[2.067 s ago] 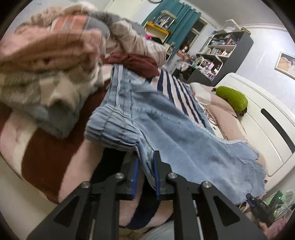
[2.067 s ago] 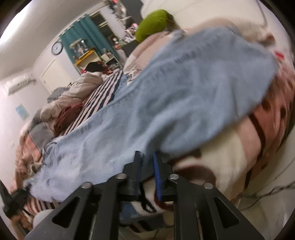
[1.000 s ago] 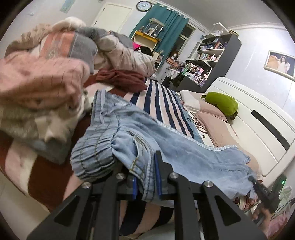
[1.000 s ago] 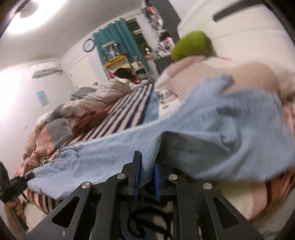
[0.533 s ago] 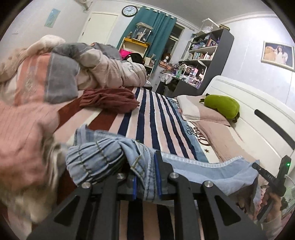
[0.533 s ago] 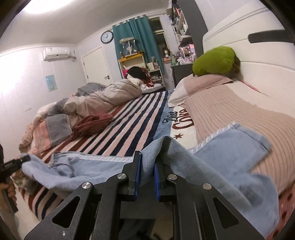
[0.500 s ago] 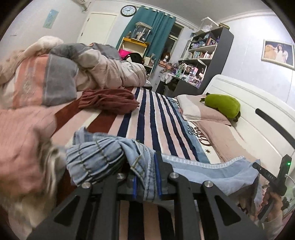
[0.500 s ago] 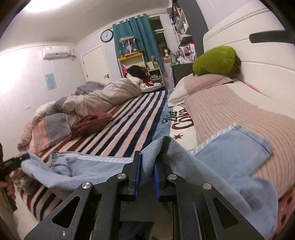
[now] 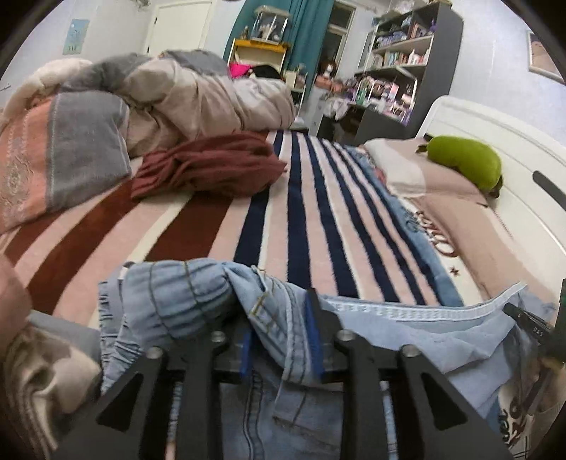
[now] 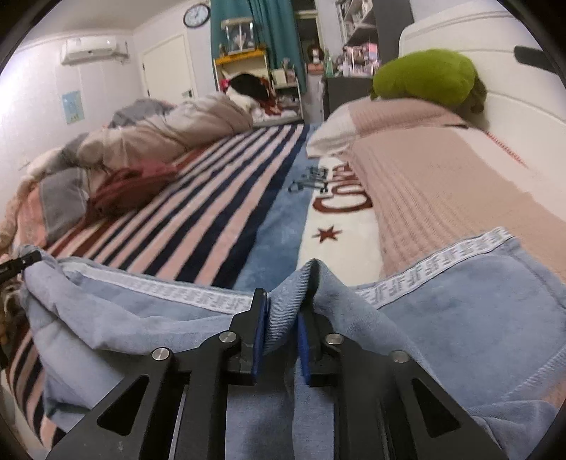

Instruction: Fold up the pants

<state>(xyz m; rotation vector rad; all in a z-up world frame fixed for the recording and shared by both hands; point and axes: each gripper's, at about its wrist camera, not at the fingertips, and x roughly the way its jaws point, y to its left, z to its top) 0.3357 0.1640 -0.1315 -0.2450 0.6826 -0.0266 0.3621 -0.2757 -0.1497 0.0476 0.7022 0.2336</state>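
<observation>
Striped bedspread [image 10: 198, 226] carries red lettering, only partly readable, beside a star. Across its near edge lie the denim pants [image 10: 477, 293], pinched by left gripper [image 9: 281, 339] and right gripper [image 10: 281, 334].

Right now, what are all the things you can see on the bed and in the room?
pants: one, light blue denim, spread across the near edge of the bed, pinched at two spots
striped blanket: one, pink, navy and maroon, covering the bed
maroon cloth: one, bunched on the blanket
quilt: one, beige and grey, heaped at the far left
green plush: one, on the beige pillow by the white headboard
clock: one, on the wall
curtain: teal, far end
shelf unit: one, dark, crowded
left gripper: black, shut on the waistband
right gripper: black, shut on a fold
</observation>
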